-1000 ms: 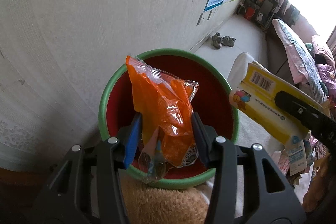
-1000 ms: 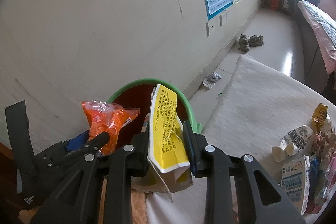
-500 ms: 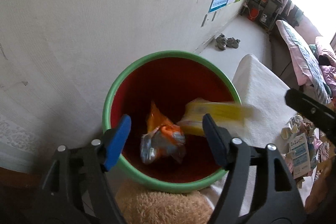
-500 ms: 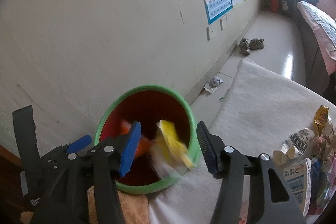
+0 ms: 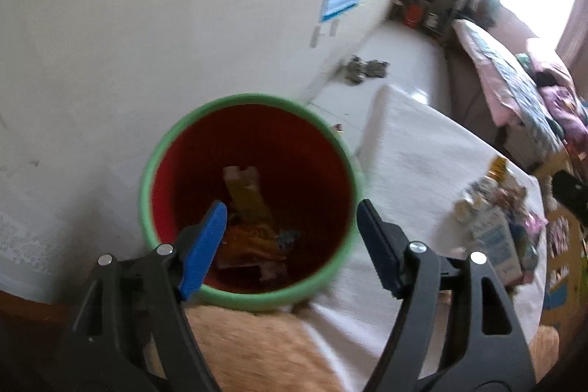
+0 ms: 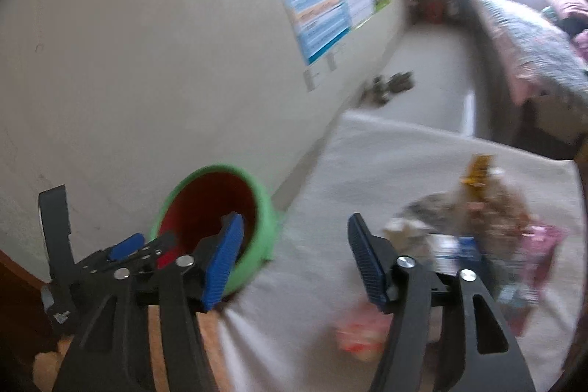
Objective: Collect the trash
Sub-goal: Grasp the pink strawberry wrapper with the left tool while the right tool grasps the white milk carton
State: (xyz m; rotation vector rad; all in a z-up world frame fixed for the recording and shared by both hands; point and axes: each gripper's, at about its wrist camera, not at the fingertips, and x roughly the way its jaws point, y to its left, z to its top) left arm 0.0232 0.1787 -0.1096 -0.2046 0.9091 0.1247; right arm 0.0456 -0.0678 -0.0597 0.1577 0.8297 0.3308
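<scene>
A red bin with a green rim [image 5: 158,171] stands against the wall, and it also shows in the right wrist view [image 6: 261,208]. Inside it lie a yellow carton [image 5: 246,193] and an orange wrapper [image 5: 253,241]. My left gripper [image 5: 290,245] is open and empty just above the bin's near rim. My right gripper [image 6: 294,259] is open and empty to the right of the bin, over the white cloth [image 6: 386,149]. A blurred pile of wrappers and cartons [image 6: 477,219] lies on the cloth at the right, and it also shows in the left wrist view [image 5: 492,223].
A tan fuzzy cloth [image 5: 250,348] lies in front of the bin. The pale wall [image 5: 147,24] carries posters [image 6: 323,10]. Shoes [image 5: 364,68] sit on the floor beyond. A bed [image 5: 514,83] stands at the far right.
Both grippers opened and dropped the orange wrapper and the yellow carton into the bin. Both have since swung right; the right gripper now faces the trash pile.
</scene>
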